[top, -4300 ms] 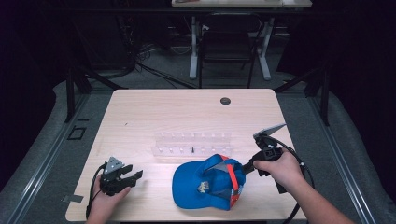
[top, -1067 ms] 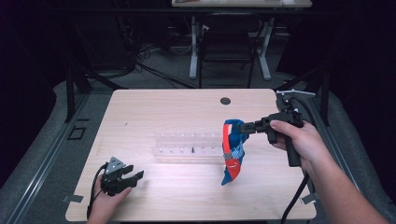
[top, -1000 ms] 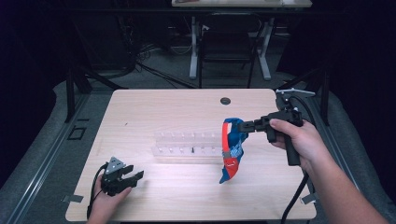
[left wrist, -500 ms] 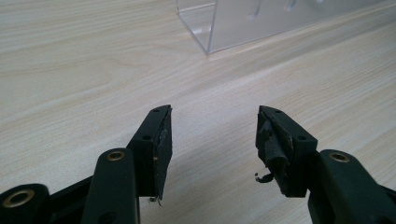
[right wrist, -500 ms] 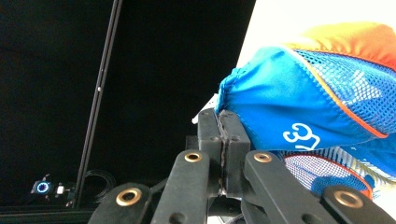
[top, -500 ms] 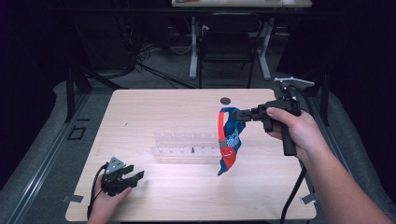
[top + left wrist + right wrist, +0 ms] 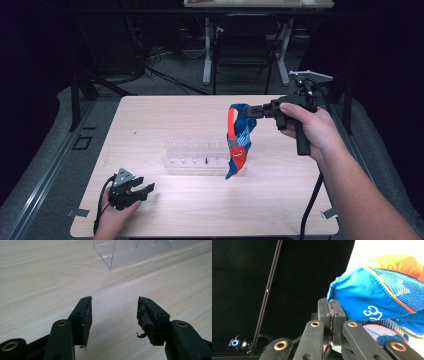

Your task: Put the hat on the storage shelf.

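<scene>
Dark room and a pale wooden table (image 7: 165, 120) frame the carrying step. Held above the table, the right gripper (image 7: 256, 111) has its jaws pinched tight on the fabric edge of a blue mesh cap with orange trim (image 7: 238, 137), which dangles below its tips, over the clear acrylic rack (image 7: 200, 156). Beside the near edge, the left gripper (image 7: 113, 315) rests wide open and holds nothing. Next, I judge, comes lowering the cap onto the rack.

Cap (image 7: 372, 295) cut off at right edge in right gripper view; clear rack (image 7: 200, 157) partly hidden behind cap; rack's small contents too small to tell.
</scene>
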`<state>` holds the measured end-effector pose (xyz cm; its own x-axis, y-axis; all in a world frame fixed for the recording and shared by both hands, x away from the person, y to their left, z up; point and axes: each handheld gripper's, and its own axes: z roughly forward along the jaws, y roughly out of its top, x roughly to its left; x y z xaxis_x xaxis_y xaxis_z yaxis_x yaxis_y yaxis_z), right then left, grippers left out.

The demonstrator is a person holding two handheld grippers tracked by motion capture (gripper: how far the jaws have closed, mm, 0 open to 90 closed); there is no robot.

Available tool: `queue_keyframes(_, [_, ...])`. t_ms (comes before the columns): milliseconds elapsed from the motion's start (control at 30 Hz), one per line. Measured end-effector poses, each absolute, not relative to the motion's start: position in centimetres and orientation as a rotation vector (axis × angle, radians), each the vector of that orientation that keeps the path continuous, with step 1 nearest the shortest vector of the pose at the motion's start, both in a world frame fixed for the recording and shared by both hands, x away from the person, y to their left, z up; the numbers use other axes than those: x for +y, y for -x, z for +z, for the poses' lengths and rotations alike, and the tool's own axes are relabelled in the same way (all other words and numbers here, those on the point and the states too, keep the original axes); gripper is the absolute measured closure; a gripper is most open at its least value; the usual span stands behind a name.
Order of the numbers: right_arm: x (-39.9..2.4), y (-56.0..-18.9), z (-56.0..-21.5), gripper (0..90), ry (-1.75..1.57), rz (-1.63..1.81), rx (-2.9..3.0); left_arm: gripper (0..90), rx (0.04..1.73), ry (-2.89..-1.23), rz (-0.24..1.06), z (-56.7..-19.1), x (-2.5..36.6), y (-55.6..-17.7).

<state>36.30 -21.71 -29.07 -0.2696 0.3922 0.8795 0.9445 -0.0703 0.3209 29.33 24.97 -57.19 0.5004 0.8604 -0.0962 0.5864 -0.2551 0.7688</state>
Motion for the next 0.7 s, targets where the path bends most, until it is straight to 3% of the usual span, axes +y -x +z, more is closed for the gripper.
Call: queue_keyframes(700, [-20.1, -38.2, -28.2, 89.4, 1.450, -1.363, -1.653, 46.6, 1.186, -1.961, 0.446, -57.1, 25.0, -29.3])
